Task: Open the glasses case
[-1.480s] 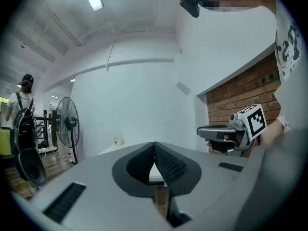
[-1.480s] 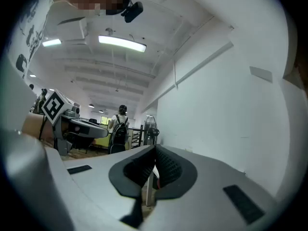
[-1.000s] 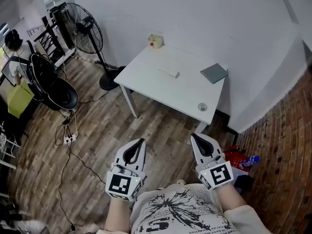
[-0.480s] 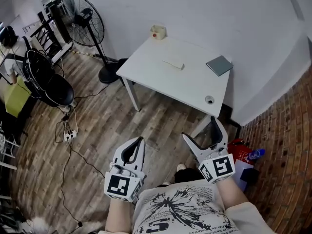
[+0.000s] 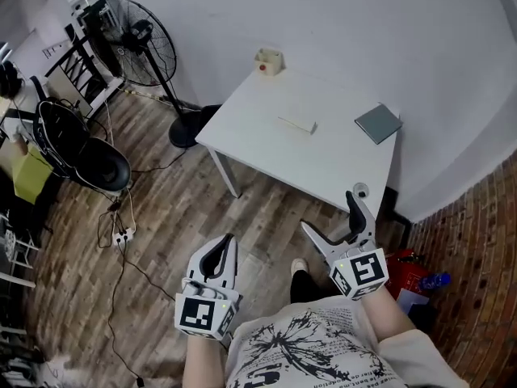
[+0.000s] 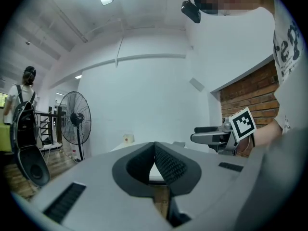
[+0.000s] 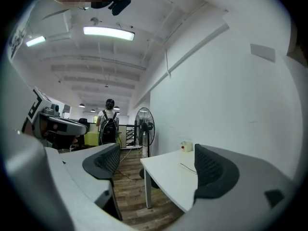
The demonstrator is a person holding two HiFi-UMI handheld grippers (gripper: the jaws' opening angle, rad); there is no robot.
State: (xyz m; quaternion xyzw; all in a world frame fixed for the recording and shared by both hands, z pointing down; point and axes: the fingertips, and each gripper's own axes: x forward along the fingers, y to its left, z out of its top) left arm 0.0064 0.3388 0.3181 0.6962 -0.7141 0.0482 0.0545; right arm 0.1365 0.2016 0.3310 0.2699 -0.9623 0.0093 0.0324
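Observation:
A white table [image 5: 266, 111] stands against the wall ahead. On it lie a slim cream oblong [image 5: 296, 124] and a flat grey rectangular case [image 5: 378, 123]; which of them is the glasses case I cannot tell. My left gripper [image 5: 227, 244] hangs over the wooden floor, short of the table, jaws shut and empty [image 6: 154, 150]. My right gripper [image 5: 332, 214] is at the table's near right corner, jaws wide open with nothing between them [image 7: 156, 162]. The table top [image 7: 168, 174] shows between its pads.
A small cream box with a red button [image 5: 269, 61] sits at the table's far corner, a small round thing [image 5: 359, 190] at its near right corner. A standing fan [image 5: 137, 35], a black chair [image 5: 89, 148] and floor cables [image 5: 121, 233] are left. A person with a backpack [image 7: 109, 124] stands far off.
The right gripper's jaws have gone from shut to wide open. Both grippers have moved forward toward the table, the right one reaching its near corner.

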